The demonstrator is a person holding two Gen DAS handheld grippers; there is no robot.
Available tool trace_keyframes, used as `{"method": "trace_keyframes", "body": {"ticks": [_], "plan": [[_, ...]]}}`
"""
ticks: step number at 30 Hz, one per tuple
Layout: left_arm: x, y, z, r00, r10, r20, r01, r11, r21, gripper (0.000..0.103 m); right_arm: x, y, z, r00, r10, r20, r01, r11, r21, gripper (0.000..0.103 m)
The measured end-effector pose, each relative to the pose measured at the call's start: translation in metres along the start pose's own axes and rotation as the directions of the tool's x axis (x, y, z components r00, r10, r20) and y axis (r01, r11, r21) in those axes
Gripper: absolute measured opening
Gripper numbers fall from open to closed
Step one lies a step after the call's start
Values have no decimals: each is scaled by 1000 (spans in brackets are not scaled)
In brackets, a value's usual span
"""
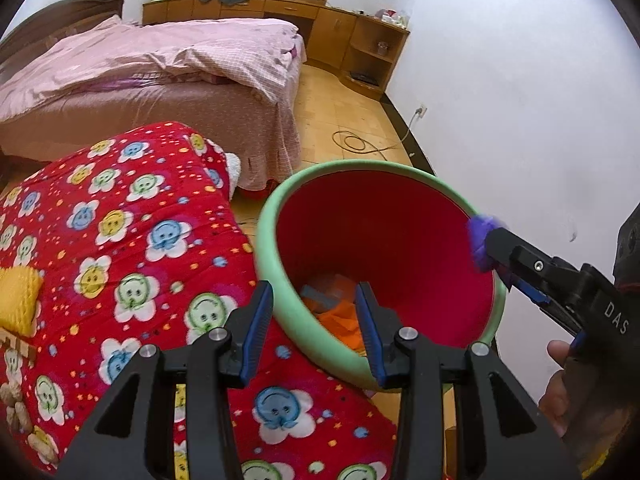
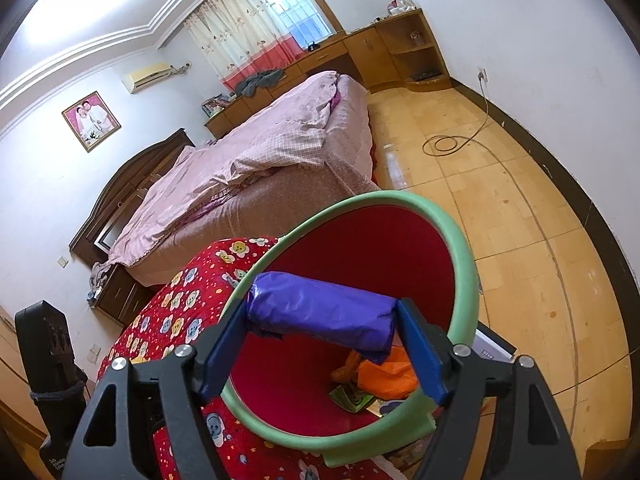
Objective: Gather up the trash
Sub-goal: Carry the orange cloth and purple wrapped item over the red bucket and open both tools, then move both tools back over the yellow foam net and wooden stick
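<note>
1. Right wrist view: the right gripper (image 2: 322,346) has a purple wrapped roll (image 2: 320,312) pinched end to end between its fingers, right over the mouth of the green-rimmed red bin (image 2: 464,264).
2. Orange wrappers (image 2: 386,376) sit at the bottom of the bin.
3. Left gripper (image 1: 316,330) straddles the bin's near rim, so it's gripping the bin.
4. Bin leans against the red flowered quilt (image 1: 120,248).

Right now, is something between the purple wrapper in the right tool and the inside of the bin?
Nothing visible. The right tool holds the purple wrapper at the mouth of the bin, whose opening is clear.
</note>
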State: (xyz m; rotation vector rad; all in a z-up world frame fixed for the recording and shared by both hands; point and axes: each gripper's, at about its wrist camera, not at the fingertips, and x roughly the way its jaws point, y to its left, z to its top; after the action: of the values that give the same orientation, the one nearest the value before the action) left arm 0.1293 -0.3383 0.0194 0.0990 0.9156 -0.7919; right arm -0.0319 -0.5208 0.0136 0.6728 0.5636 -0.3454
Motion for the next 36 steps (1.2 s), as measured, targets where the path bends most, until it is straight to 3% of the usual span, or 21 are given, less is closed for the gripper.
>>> {"method": "trace_keyframes", "body": {"ticks": [18,23,28,36], "plan": [[-44,60,-19,993,112,38,-106,986,-128,43,-6,28,-18,999,38,-12,-38,999,-17,83],[-57,84,-23,985,165,48,-155,974,-163,43,-6,45,-26,998,56,-25,-57,998,-40,83],[-68,112,-26,972,229,58,-213,955,-207,50,-3,62,-32,996,73,-42,-76,995,-63,83],[-65,144,-31,982,184,44,-162,939,-304,50,5,88,-41,994,87,-71,-94,990,-101,83]]}}
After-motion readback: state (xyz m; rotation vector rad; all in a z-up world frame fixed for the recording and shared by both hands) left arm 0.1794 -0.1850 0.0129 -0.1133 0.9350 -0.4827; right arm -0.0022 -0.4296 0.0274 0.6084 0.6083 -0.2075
